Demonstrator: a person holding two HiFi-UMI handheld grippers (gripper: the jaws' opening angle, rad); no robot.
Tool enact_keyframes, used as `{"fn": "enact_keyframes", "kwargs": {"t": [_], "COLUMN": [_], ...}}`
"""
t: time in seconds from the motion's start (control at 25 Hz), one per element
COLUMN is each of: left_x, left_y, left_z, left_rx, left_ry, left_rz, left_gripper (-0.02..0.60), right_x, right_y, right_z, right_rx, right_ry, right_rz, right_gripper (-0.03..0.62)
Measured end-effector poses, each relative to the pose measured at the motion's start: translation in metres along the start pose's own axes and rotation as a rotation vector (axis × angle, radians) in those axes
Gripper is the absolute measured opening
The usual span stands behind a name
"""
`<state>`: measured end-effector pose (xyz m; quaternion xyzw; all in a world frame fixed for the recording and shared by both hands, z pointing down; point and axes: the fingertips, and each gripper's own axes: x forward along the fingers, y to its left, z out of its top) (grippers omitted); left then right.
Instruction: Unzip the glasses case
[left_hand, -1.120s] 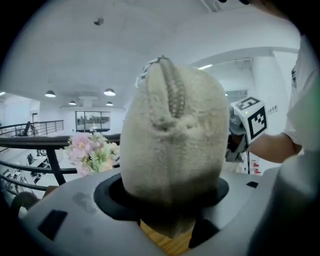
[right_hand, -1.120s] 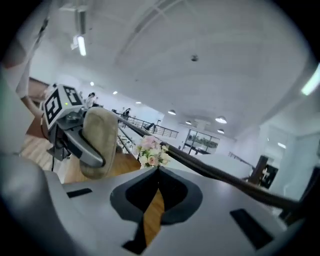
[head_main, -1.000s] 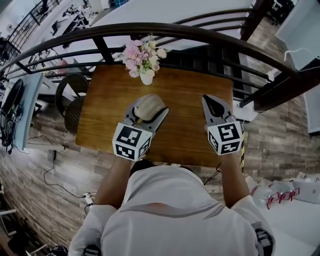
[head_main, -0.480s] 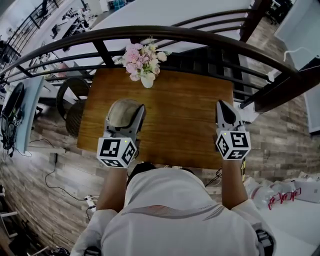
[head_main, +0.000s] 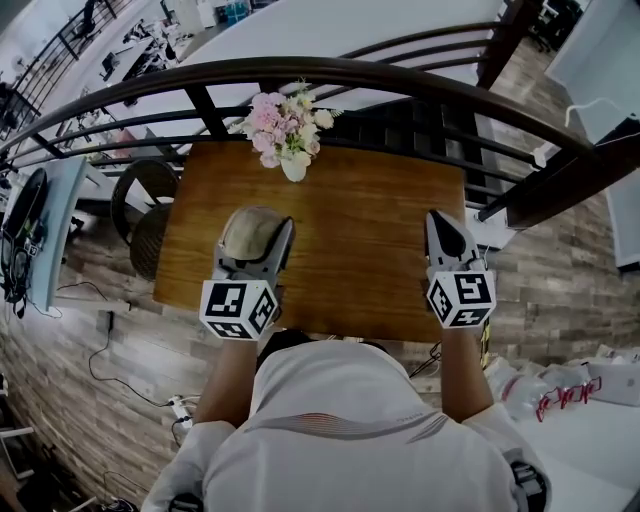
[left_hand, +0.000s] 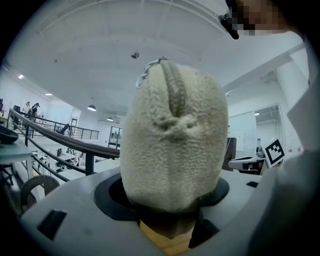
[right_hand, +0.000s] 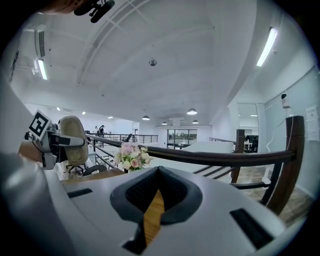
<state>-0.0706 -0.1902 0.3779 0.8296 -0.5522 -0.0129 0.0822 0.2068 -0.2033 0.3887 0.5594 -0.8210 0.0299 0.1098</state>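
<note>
Right, the left gripper (head_main: 258, 244) is over the left side of the wooden table (head_main: 360, 220), and its jaws stand wide, clamped on the glasses case (left_hand: 172, 150), a fuzzy cream-coloured pouch. In the left gripper view the case fills the gap between the two dark pads and rises well past them, rounded end up. A zipper (left_hand: 175, 90) runs up over that top end and looks closed along the stretch that shows, with a small metal chain (left_hand: 146, 71) hanging at its upper left. From the head view the case sits out ahead of the marker cube (head_main: 238, 308), toward the far side; whether it touches the tabletop I cannot tell. Over on the right, the right gripper (head_main: 442, 225) is well apart from the case, near the table's right edge. Its jaws are clenched together on nothing, only a sliver of wood grain showing between the pads. At the far edge of the table stands a white vase of pink flowers (head_main: 287, 130), just in front of the dark curved railing (head_main: 400, 75). The person's white shirt (head_main: 340, 420) fills the near part of the head view.
</note>
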Motion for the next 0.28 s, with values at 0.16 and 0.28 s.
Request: {"fn": "enact_keyframes", "kwargs": {"t": [0.16,0.28], "left_x": [0.003,0.0034], "left_y": [-0.0003,0.0005], "left_z": [0.002,0.0017], "left_rx": [0.006,0.005], "left_ry": [-0.001,0.004], "left_rz": [-0.011,-0.012], "left_gripper": [0.293,0.293], "right_x": [0.0007,0.001], "right_y": [-0.0006,0.0016], "right_z": [0.0012,0.0022], "right_rx": [0.005,0.009], "right_ry": [0.0,-0.002], "right_rz": [-0.005,-0.003], "right_gripper": [0.051,0.051]}}
